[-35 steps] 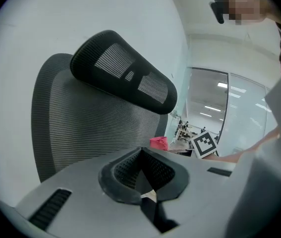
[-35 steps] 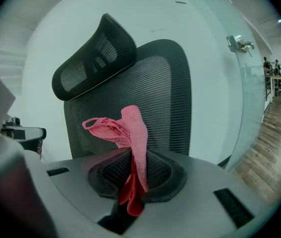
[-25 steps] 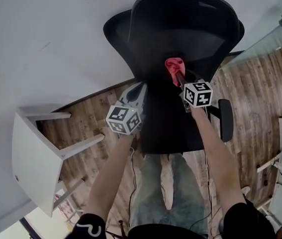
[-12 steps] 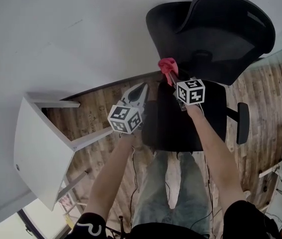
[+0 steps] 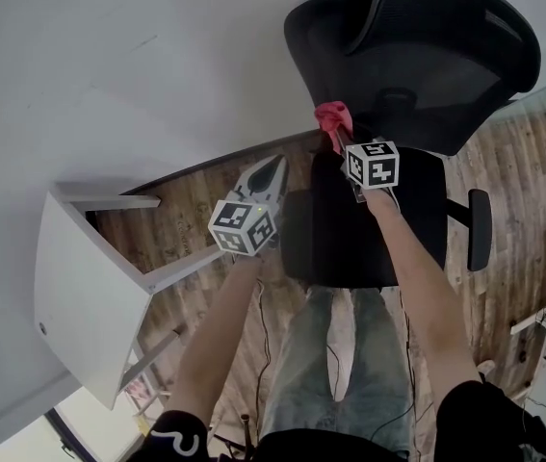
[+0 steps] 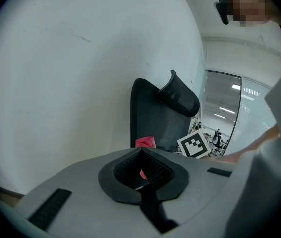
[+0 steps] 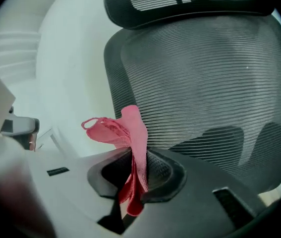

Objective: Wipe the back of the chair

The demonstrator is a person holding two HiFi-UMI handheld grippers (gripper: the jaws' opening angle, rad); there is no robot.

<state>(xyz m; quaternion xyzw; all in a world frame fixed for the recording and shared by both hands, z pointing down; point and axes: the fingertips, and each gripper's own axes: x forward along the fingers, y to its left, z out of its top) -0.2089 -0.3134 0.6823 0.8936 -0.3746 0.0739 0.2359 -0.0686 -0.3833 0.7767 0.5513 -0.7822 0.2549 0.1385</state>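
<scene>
The black mesh office chair [image 5: 446,56] stands against the white wall, its seat [image 5: 369,229] toward me. My right gripper [image 5: 338,139] is shut on a pink cloth [image 5: 334,119], held at the lower left edge of the backrest. In the right gripper view the cloth [image 7: 130,133] stands up from the jaws, close to the mesh back [image 7: 209,83] below the headrest [image 7: 180,1]. Touch cannot be told. My left gripper [image 5: 274,167] hangs left of the chair, shut and holding nothing. In its view, the chair [image 6: 150,113] and the cloth [image 6: 145,143] lie ahead.
A white table [image 5: 80,296] stands at the lower left, over the wooden floor [image 5: 186,219]. The white wall [image 5: 109,65] fills the upper left. The chair's armrest [image 5: 480,229] sticks out at the right. The person's legs [image 5: 335,373] are under the arms.
The chair now sits further right in the view and is turned. The right gripper with the cloth has gone from the middle of the backrest to its lower left edge. The left gripper has barely moved.
</scene>
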